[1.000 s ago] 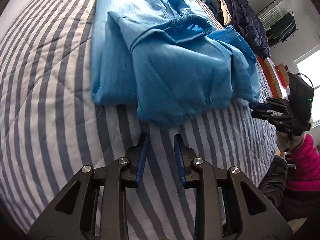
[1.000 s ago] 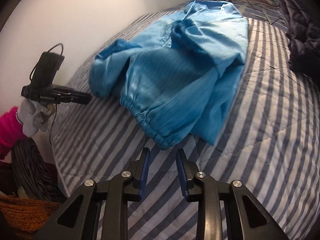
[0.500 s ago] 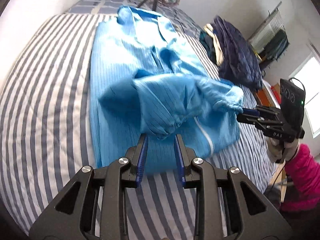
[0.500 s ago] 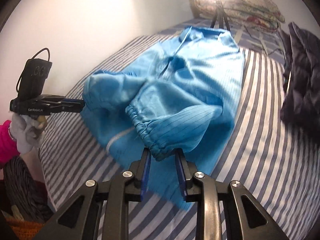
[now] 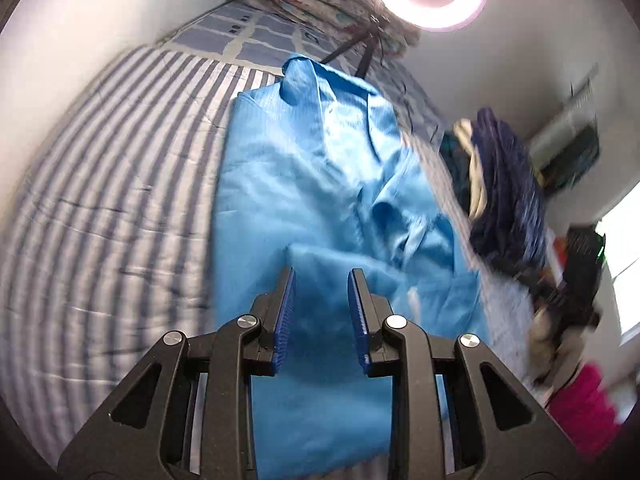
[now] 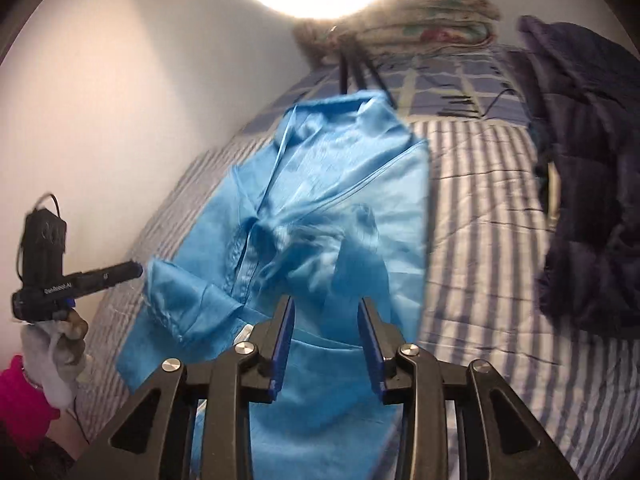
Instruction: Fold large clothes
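right tool [image 6: 326,302], jaws just opening, and left tool [image 5: 321,274], part open, grip nothing; they leave the shirt [image 5: 304,168] hem lying folded over.

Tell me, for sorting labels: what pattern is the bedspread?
Blue-grey and white stripes on the bedspread, clearest in the right wrist view.

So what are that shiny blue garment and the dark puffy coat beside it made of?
The shiny blue garment looks like thin, smooth synthetic weave: it glints under the lamp and shows fine pinstripes. The dark puffy coat looks like quilted, padded nylon, judging by its stitched bulging panels, though blur leaves that uncertain.
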`<state>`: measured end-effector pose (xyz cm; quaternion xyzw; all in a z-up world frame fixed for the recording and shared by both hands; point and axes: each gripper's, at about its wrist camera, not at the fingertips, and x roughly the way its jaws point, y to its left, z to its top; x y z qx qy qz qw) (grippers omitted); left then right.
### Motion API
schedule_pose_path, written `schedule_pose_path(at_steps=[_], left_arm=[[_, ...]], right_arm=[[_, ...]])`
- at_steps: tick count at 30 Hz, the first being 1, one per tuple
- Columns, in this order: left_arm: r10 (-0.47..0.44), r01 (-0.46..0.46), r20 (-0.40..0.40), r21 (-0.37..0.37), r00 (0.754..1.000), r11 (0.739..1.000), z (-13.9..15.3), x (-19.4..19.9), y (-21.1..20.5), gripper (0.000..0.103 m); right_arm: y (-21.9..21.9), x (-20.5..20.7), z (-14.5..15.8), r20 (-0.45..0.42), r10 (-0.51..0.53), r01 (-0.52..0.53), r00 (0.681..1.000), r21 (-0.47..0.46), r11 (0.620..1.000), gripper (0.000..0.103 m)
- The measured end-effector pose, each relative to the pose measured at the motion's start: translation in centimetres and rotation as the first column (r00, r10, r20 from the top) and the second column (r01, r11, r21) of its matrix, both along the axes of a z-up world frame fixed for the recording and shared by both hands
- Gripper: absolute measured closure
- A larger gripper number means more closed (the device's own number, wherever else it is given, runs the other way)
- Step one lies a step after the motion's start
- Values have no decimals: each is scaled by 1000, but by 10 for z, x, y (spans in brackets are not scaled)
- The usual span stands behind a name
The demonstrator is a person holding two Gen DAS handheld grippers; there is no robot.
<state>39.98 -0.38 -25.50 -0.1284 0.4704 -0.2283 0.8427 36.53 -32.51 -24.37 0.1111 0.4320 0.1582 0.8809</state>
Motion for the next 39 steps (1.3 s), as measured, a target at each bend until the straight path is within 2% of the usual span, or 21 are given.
schedule_pose_path(at_steps=[4, 8, 10, 13, 16, 18, 20, 21, 22, 23, 24, 25, 29, 30, 33, 35, 37, 38, 39], left_arm=[[-112, 115, -91, 34, 990, 993, -16, -18, 3, 78], [-217, 234, -122, 151, 968, 960, -36, -31, -22, 78], [-225, 248, -126, 204, 966, 947, -43, -27, -39, 78], [-178, 188, -63, 238, 982, 953, -31, -1, -58, 78], [-71, 65, 26, 196, 997, 978, -9, 30, -62, 78], [5, -10, 35, 164, 999, 986, 1, 46, -56, 78], [34, -37, 27, 128, 999, 991, 7, 53, -45, 78], [41, -44, 26, 107, 999, 993, 10, 52, -37, 78], [44, -46, 21, 96, 999, 994, 11, 50, -29, 73], [44, -44, 9, 84, 999, 995, 9, 47, -20, 68], [40, -39, -4, 77, 999, 996, 6, 45, -14, 58], [32, -30, -29, 73, 999, 997, -1, 43, -8, 55], [-4, 12, -147, 53, 989, 999, -34, 33, 7, 55], [-10, 18, -159, 52, 987, 998, -40, 29, 5, 55], [-23, 32, -150, 52, 988, 998, -49, 21, 2, 55], [-25, 32, -132, 57, 991, 998, -50, 18, -1, 60], [-13, 23, -126, 77, 992, 997, -50, 19, -1, 85], [-6, 16, -121, 79, 993, 997, -51, 18, 1, 89], [-2, 11, -113, 75, 994, 997, -49, 17, 2, 94]], right_arm=[[-19, -27, 0, -2, 15, -15, 1000, 9, 1000, 68], [-23, -51, -13, -34, 43, -42, 998, 52, 998, 68], [-18, -60, -20, -52, 69, -66, 996, 59, 996, 69], [-7, -69, -29, -71, 96, -95, 993, 12, 995, 69], [-3, -69, -35, -86, 92, -92, 992, 0, 996, 69], [-5, -69, -34, -87, 82, -82, 993, 1, 997, 69], [-9, -71, -33, -87, 67, -68, 994, -2, 998, 69], [-13, -72, -33, -87, 60, -60, 994, -1, 998, 68], [-15, -73, -32, -87, 54, -54, 995, -2, 999, 63], [-19, -74, -32, -81, 44, -44, 996, 0, 999, 54], [-24, -73, -31, -75, 30, -30, 997, 12, 999, 50], [-28, -71, -31, -72, 24, -22, 997, 29, 999, 45], [-50, -58, -39, -91, -22, 38, 996, 185, 982, 46], [-53, -54, -43, -101, -28, 50, 995, 222, 974, 45], [-53, -43, -50, -120, -45, 74, 992, 256, 964, 46], [-51, -36, -54, -130, -48, 81, 990, 262, 962, 47], [-47, -29, -57, -143, -47, 82, 989, 248, 965, 50], [-45, -27, -58, -145, -50, 84, 988, 237, 968, 59], [-44, -24, -58, -146, -51, 84, 988, 228, 970, 63]])
